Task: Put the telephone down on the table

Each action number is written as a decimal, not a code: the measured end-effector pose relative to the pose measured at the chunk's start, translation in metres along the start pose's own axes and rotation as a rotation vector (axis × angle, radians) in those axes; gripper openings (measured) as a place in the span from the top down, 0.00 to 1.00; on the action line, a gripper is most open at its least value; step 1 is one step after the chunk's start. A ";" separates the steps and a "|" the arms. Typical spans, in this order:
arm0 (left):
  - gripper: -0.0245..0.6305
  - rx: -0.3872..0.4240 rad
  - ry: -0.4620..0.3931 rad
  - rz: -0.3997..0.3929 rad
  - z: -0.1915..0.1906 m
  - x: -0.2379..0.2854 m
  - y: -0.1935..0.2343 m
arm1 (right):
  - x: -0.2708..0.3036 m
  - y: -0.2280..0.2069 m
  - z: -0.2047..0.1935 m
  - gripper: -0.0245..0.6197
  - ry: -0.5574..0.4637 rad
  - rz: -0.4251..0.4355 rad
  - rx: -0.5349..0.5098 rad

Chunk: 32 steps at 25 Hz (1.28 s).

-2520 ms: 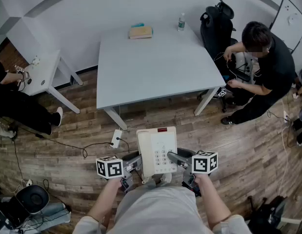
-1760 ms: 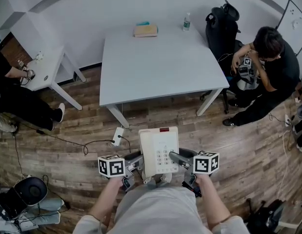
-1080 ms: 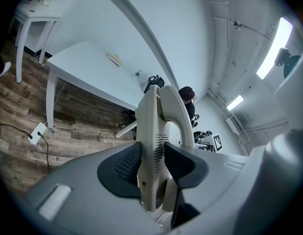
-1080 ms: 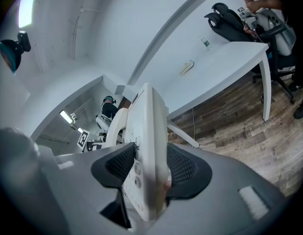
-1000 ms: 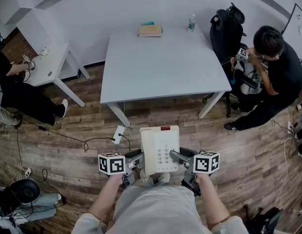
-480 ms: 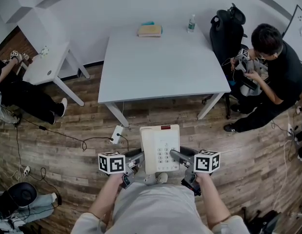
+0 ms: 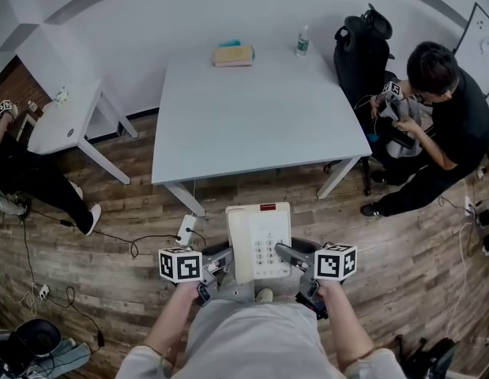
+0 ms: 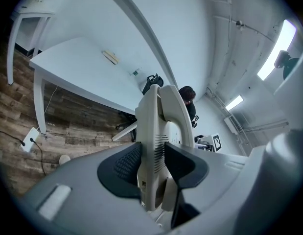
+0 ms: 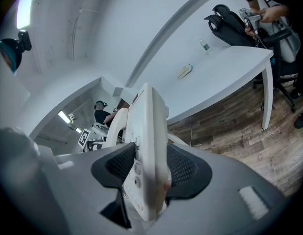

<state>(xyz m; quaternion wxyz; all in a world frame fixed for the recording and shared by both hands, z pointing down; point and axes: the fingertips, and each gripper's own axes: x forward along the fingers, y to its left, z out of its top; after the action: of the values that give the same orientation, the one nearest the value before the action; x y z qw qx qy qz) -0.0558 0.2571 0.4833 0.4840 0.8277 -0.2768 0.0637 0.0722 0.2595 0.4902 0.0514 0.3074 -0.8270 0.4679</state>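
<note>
A cream desk telephone (image 7: 258,241) with its handset and keypad is held flat in front of my body, above the wooden floor. My left gripper (image 7: 219,260) is shut on its left edge, and my right gripper (image 7: 285,253) is shut on its right edge. In the left gripper view the telephone (image 8: 153,153) stands edge-on between the dark pads (image 8: 123,166). The right gripper view shows the telephone (image 9: 149,155) clamped the same way. The grey table (image 7: 260,109) stands ahead of the telephone, its near edge a short way off.
A tan box (image 7: 232,55) and a water bottle (image 7: 302,41) sit at the table's far edge. A person in black (image 7: 434,109) sits at the right beside a black chair (image 7: 362,42). A small white table (image 7: 58,117) stands left. A power strip (image 7: 186,229) and cable lie on the floor.
The table has drifted slightly left and nearer in the head view. The seated people at the left and right have shifted. Both grippers keep their hold on the telephone.
</note>
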 end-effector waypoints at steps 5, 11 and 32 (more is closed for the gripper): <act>0.72 0.000 0.015 -0.013 0.022 0.017 0.015 | 0.012 -0.015 0.021 0.63 -0.020 -0.016 0.014; 0.72 0.004 0.041 -0.036 0.057 0.042 0.033 | 0.028 -0.037 0.052 0.63 -0.038 -0.045 0.031; 0.71 0.031 0.111 -0.096 0.208 0.092 0.099 | 0.113 -0.078 0.184 0.63 -0.103 -0.101 0.056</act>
<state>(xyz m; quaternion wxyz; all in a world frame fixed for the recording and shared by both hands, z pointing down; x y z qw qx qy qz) -0.0640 0.0087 0.4847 0.4883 0.8426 -0.2085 0.0906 0.0618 0.0305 0.4881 0.0234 0.3737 -0.7986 0.4712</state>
